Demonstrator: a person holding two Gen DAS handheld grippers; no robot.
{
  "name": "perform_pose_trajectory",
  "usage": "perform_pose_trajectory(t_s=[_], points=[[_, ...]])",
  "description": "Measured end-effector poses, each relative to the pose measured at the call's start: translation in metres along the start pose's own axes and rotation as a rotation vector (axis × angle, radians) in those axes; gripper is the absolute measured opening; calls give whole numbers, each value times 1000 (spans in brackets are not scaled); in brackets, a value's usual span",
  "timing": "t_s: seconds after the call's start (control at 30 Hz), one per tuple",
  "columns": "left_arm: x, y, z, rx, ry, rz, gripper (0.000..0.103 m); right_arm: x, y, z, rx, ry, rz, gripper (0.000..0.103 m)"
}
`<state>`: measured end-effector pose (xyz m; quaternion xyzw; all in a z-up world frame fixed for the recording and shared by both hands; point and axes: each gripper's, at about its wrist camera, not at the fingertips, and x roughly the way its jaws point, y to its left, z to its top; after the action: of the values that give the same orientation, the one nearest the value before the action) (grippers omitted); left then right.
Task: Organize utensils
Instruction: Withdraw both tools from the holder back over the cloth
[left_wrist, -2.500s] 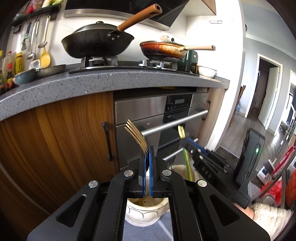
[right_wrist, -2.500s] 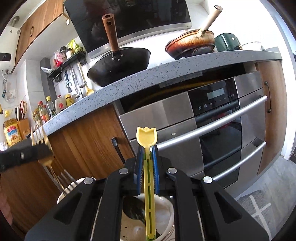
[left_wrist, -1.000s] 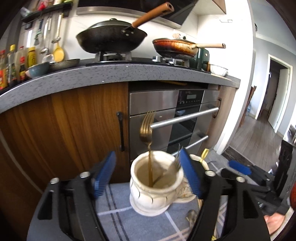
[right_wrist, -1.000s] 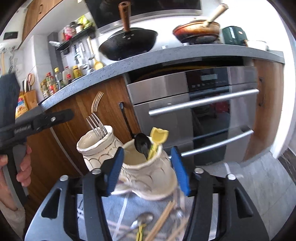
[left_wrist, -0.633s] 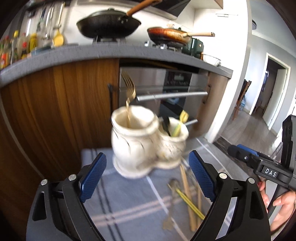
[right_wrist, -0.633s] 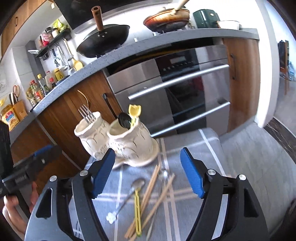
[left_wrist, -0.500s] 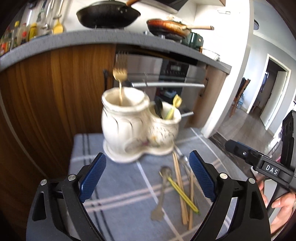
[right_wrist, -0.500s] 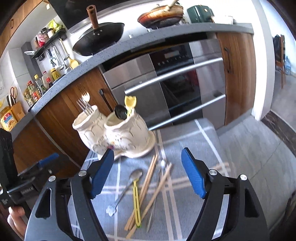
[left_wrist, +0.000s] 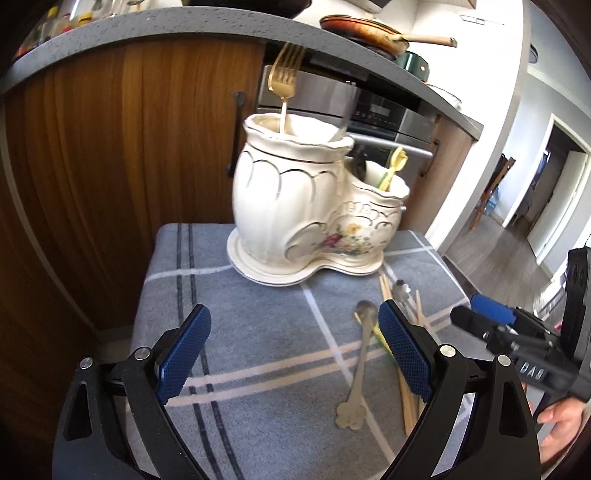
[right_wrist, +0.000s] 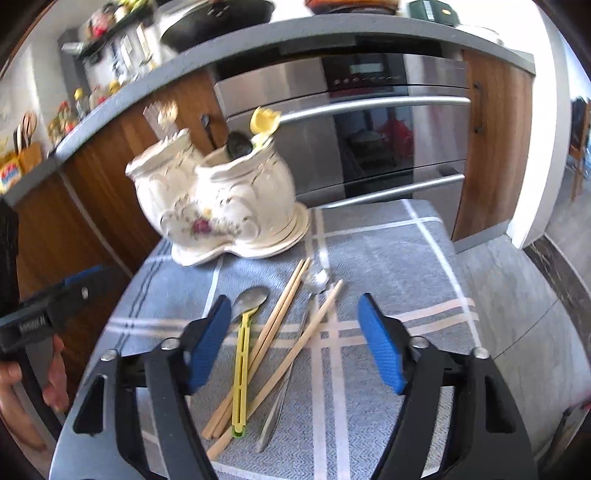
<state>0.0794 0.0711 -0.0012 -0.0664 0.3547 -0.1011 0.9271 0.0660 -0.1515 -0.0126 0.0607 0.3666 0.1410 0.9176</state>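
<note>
Both claws empty: left claw (left_wrist: 293, 345) spread wide, right claw (right_wrist: 291, 339) closing on nothing. Chopsticks (right_wrist: 275, 332), spoons (right_wrist: 248, 300), yellow utensil (right_wrist: 241, 365) tangled on cloth at 6 o'clock of ceramic holder (right_wrist: 221, 206). Risk: pinching two pieces together.

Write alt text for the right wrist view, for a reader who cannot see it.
The right claw, empty and with its jaws closing, hangs over loose utensils on a grey striped cloth: wooden chopsticks, a yellow utensil and two metal spoons. Behind them stands a cream two-pot holder with cutlery in it, before an oven. The left claw shows at the left edge.
</note>
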Motion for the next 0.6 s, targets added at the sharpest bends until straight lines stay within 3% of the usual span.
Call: perform_pose_trajectory(t_s=[0.17,0.37,0.6], points=[[6,-1,-3,30,9,13,92,12,20,-5,-88,46,21,55],[9,-2,-5,34,16,7,92,37,44,-9,-186,125,2,32],[9,-5,-9,56,27,0,92,58,63,-12,-287,170,-46,25]])
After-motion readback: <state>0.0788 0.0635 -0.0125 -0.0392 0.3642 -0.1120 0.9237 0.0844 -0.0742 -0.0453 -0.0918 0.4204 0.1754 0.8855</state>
